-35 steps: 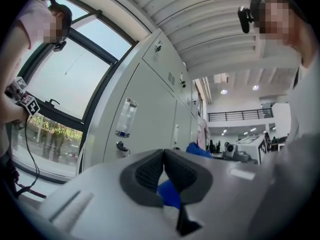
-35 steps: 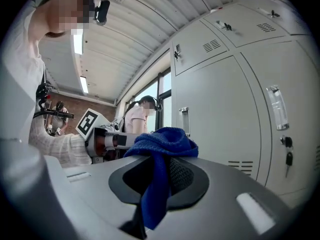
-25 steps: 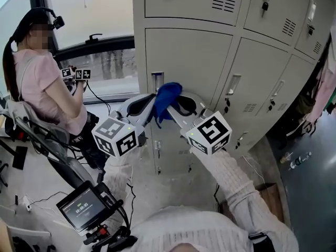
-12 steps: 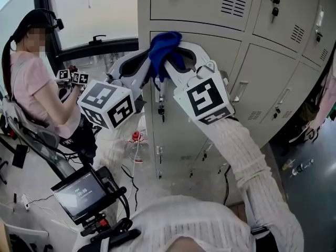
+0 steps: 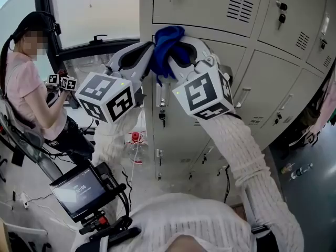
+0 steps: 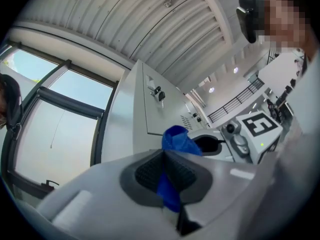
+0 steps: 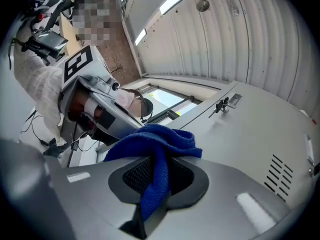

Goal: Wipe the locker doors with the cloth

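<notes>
Cloth (image 5: 167, 45), blue and bunched, lies against the top left corner of a grey locker door (image 5: 189, 133) in the head view. The left tool (image 5: 150, 54) and the right tool (image 5: 177, 56) meet on it from either side. Keys (image 5: 161, 112) hang at the door's left edge just below the cloth. Left of the lockers, a seated person (image 5: 29, 83) is in front of a window (image 5: 94, 9), and a monitor (image 5: 79, 192) stands low at the left.

In the left gripper view, the left tool (image 6: 164, 171) is pressed together on a fold of the cloth (image 6: 179, 139). The rest of the cloth bulges past the jaw tips, and the right tool (image 6: 220, 144) is just beyond it.

In the right gripper view, the right tool (image 7: 157, 176) pinches a hanging strip of the cloth (image 7: 155, 141), which mounds over its tips. The locker door (image 7: 260, 134) fills the right side, and the left tool (image 7: 100, 109) is close behind at the left.
</notes>
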Demonstrator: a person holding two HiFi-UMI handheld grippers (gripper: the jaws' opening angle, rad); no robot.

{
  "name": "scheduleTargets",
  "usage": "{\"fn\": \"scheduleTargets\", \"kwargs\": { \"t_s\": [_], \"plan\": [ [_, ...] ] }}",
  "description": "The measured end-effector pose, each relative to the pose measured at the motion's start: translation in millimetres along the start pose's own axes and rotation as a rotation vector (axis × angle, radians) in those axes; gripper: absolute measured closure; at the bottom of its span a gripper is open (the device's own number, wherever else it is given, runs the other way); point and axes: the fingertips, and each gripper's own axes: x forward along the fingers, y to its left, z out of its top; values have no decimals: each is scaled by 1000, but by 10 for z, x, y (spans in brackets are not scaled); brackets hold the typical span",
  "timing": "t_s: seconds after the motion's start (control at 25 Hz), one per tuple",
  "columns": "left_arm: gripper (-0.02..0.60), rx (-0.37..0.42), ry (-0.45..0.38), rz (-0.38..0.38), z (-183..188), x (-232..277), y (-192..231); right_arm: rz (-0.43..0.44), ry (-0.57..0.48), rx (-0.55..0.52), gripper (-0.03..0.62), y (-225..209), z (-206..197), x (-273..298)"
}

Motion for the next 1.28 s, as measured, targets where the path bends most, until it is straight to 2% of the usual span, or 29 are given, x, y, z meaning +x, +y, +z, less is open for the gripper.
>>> {"fn": "scheduleTargets", "kwargs": {
  "t_s": [0.24,0.56,0.92,1.28],
  "plan": [
    [577,2,57,-35,-155,-14,-21,11,-23,46,534,28,-20,-8],
    [577,-27,101,-36,-394,-22,-56,35,-28,123,536,269,-178,-28],
    [576,-115,157,-24,-848,-222,-137,88,17,145,536,691,-456,-124],
    [575,-204,266,14,-1439,-404,-367,111,81,286,536,1076,-806,-268]
  ]
}}
